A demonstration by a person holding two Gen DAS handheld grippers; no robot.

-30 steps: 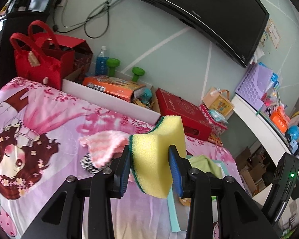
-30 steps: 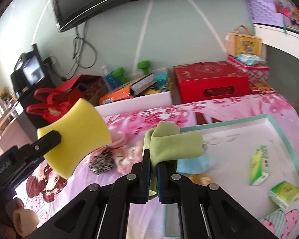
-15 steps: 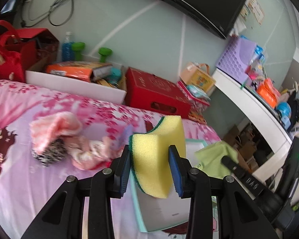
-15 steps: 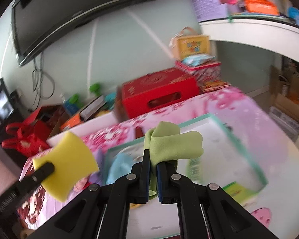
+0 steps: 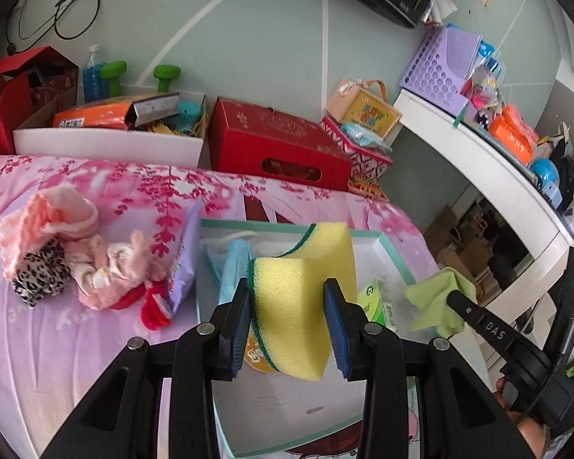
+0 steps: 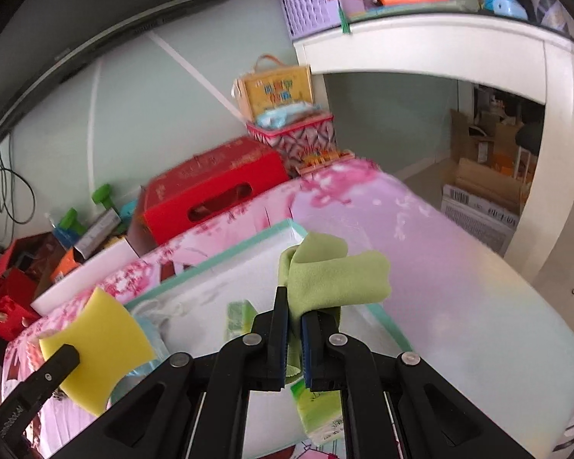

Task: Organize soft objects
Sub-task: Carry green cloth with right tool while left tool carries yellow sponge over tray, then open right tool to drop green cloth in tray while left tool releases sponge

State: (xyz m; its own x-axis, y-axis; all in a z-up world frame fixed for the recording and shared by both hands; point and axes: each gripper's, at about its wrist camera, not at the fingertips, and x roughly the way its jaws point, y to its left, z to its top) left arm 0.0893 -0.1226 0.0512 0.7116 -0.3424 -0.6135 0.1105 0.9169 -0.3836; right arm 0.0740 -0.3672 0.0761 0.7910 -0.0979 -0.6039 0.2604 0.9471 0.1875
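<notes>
1. Above the white tray on the pink bedspread, the left gripper pinches a yellow sponge.
2. To its right, the right gripper is pressed tight on a green cloth, also over the tray.
3. A blue cloth and green packets lie in the tray.
4. Pink clothes sit left of it.
</notes>
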